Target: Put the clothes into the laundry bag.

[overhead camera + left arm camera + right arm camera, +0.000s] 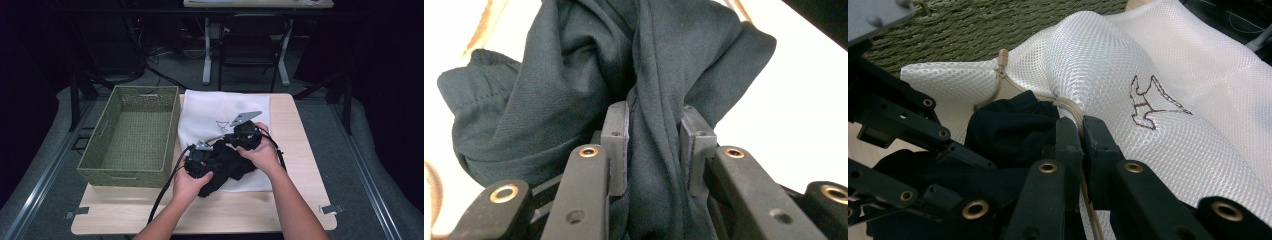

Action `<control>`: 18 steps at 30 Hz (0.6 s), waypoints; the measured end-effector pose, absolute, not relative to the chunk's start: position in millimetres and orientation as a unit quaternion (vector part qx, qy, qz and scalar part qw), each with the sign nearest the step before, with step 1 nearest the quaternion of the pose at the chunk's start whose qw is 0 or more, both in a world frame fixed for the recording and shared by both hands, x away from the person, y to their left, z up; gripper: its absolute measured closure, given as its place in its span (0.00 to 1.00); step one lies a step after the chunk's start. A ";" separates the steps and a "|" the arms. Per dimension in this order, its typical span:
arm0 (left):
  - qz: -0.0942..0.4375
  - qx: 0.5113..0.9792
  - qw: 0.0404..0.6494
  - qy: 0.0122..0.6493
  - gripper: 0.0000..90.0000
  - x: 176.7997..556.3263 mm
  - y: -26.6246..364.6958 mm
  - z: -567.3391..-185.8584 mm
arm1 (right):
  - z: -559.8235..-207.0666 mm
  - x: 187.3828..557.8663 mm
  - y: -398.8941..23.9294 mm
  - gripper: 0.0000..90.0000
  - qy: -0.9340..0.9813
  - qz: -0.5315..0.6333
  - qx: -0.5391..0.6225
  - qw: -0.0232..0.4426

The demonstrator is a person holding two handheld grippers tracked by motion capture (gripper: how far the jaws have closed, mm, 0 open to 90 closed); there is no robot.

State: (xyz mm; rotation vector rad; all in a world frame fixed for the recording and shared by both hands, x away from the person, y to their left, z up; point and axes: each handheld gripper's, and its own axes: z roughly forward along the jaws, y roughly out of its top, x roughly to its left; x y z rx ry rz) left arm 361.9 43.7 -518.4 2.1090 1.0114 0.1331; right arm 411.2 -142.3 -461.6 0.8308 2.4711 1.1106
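Green woven basket (131, 134) sits at the left of a pale wooden table (300, 150), just beside a white mesh bag (215, 112) lying flat. From above, two hands hold grippers over a dark garment (225, 167) bunched at the bag's near edge: the left gripper (200, 159) and the right gripper (245, 134), close together.

In the left gripper view, the jaws are clamped on a thick fold of the dark garment (574, 80), with white mesh behind.

In the right gripper view, the jaws pinch the bag's tan-corded rim (1068, 107), holding it raised above the garment (1013, 130). A small brown emblem (1148, 102) marks the mesh.
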 end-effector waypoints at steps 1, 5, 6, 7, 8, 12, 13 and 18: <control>0.052 0.829 0.388 0.399 0.78 362.4 42.9 -517.6 | -461.3 411.1 -142.3 0.96 0.862 0.387 0.289 0.154; 0.060 0.833 0.383 0.396 0.79 366.1 40.4 -514.3 | -460.3 410.0 -141.4 0.96 0.862 0.388 0.288 0.154; 0.062 0.834 0.381 0.394 0.79 367.3 39.8 -513.5 | -460.3 410.0 -141.3 0.96 0.862 0.389 0.288 0.154; 0.065 0.836 0.379 0.392 0.79 368.4 39.1 -512.9 | -460.3 410.0 -141.3 0.96 0.862 0.389 0.287 0.155; 0.066 0.834 0.380 0.395 0.79 369.4 38.2 -512.8 | -460.1 409.6 -141.2 0.96 0.861 0.389 0.289 0.154; 0.072 0.833 0.377 0.398 0.79 373.8 36.2 -511.3 | -459.0 409.1 -141.0 0.97 0.861 0.391 0.286 0.156; 0.077 0.835 0.375 0.397 0.79 375.6 36.3 -511.3 | -458.6 408.9 -141.1 0.97 0.860 0.393 0.285 0.155; 0.072 0.832 0.375 0.402 0.79 380.7 35.1 -514.0 | -458.0 408.5 -140.9 0.97 0.861 0.393 0.284 0.156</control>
